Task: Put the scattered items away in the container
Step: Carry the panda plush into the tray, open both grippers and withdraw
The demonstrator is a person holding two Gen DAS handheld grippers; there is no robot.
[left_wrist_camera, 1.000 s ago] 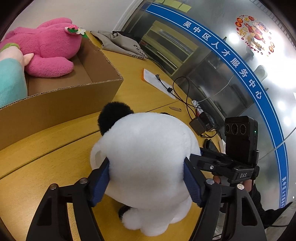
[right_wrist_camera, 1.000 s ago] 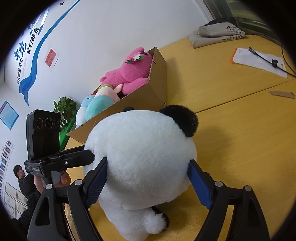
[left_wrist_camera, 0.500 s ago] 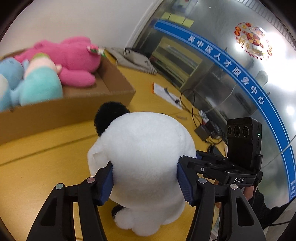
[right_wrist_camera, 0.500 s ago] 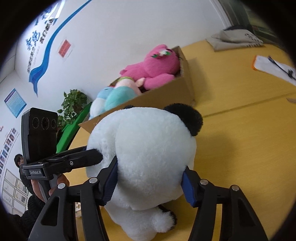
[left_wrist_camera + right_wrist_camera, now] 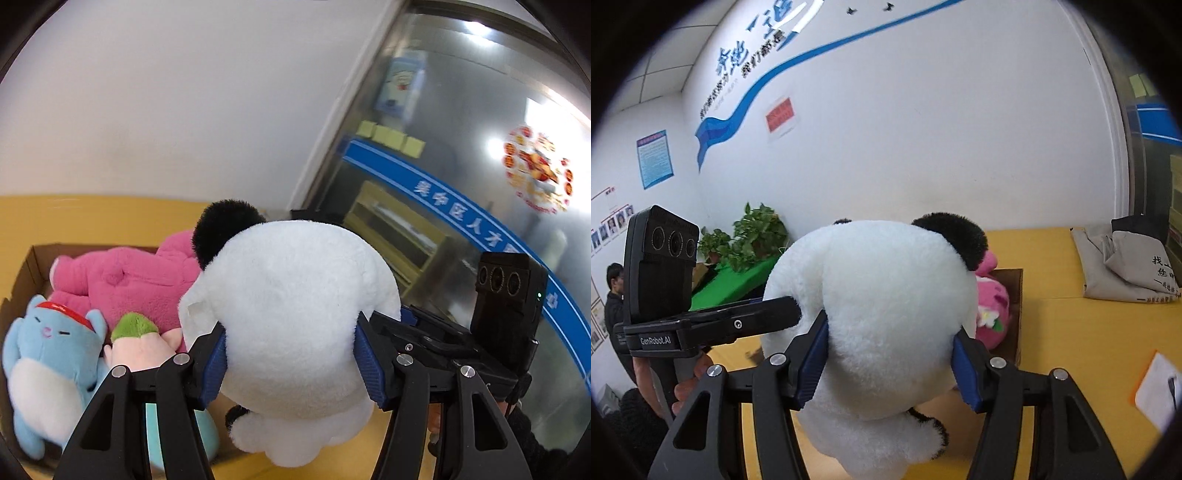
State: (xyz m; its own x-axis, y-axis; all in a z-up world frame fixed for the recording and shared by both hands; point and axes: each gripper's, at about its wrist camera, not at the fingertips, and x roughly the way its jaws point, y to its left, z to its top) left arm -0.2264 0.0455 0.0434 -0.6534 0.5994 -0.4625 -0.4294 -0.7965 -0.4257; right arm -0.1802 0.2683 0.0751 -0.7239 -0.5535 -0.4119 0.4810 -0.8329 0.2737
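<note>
The big white plush panda with black ears (image 5: 295, 314) looks soft, fluffy and light. It squashes where the blue pads (image 5: 216, 363) press in, so it may slip if held loosely. The round middle of its body seems the best place to hold. The left claw (image 5: 291, 362) and the right claw (image 5: 890, 362) have both just closed in and each pinches its sides. The panda hangs in the air, just near the brown cardboard box (image 5: 29, 258). Inside lie a pink plush toy (image 5: 125, 280) and a blue plush cat (image 5: 48, 365). Under them is the yellow wooden desk (image 5: 1071, 350), with folded grey cloth bags (image 5: 1126, 269) at the far right. White walls stand behind.
</note>
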